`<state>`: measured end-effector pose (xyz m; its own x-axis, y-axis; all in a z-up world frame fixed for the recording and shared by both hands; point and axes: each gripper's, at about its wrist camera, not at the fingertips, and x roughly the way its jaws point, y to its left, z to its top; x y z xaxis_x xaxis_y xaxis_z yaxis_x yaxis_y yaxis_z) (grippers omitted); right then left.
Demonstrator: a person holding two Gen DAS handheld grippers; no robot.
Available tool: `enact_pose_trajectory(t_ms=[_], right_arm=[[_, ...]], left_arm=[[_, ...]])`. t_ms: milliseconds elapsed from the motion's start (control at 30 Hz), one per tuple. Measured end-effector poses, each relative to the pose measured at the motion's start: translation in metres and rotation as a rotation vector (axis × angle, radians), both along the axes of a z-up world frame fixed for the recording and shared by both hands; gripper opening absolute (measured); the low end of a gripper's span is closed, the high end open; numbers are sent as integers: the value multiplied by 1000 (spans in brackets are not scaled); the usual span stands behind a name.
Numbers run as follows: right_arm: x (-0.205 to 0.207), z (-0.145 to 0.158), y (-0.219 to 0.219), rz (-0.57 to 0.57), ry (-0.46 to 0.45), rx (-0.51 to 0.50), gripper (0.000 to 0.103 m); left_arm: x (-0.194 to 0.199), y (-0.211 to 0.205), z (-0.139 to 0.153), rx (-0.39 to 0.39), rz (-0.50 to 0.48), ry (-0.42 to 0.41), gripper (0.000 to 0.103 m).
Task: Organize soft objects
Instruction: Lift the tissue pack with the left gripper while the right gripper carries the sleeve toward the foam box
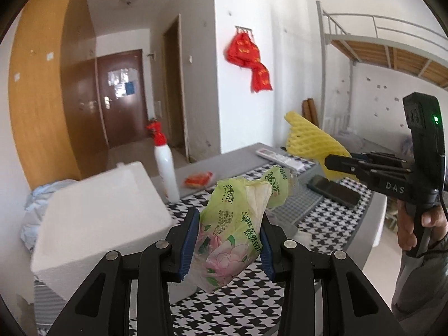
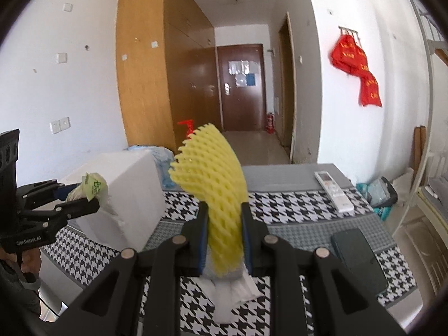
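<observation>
At the far left of the left wrist view, a white foam box point(image 1: 98, 221) sits on the houndstooth tablecloth point(image 1: 238, 308), with a crumpled pale blue cloth point(image 1: 36, 210) behind it. This box looks like the likely place for the soft things, though its opening is not visible, so what it already holds cannot be told.

Just right of the box stands a white spray bottle point(image 1: 166, 165) with a red trigger, and beyond it a small red packet point(image 1: 198, 179) lies on the grey table edge.

In the middle, the left gripper point(image 1: 228, 247) pinches a green soft tissue pack point(image 1: 232, 229) between its blue pads, holding it clear above the cloth. A crumpled white tissue point(image 2: 238, 288) lies on the cloth below the right gripper.

Further right, a white remote control point(image 1: 277, 155) and a dark phone point(image 1: 333, 193) lie on the table; neither is soft, so they probably stay.

At the right, the right gripper point(image 2: 225, 238), held in a person's hand point(image 1: 420, 224), is clamped on a yellow foam fruit net point(image 2: 218, 184), which stands up out of the jaws in mid-air.

Judged from this, the task is midway: two soft items are picked up but neither is put away, and the red packet and white tissue appear left to handle.
</observation>
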<state>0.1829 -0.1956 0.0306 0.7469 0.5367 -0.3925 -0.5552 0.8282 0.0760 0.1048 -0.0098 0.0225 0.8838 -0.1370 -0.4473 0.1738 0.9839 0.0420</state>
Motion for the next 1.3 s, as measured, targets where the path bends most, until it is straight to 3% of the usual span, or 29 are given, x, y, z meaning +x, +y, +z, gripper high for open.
enact_pose_trajectory(t_ms=[700, 1300], right_arm=[[-8, 24, 40, 91, -61, 54, 25], [-7, 30, 76, 196, -68, 48, 25]], left_arm=[[-28, 45, 31, -13, 169, -147, 41], [-47, 77, 35, -7, 315, -187, 41]])
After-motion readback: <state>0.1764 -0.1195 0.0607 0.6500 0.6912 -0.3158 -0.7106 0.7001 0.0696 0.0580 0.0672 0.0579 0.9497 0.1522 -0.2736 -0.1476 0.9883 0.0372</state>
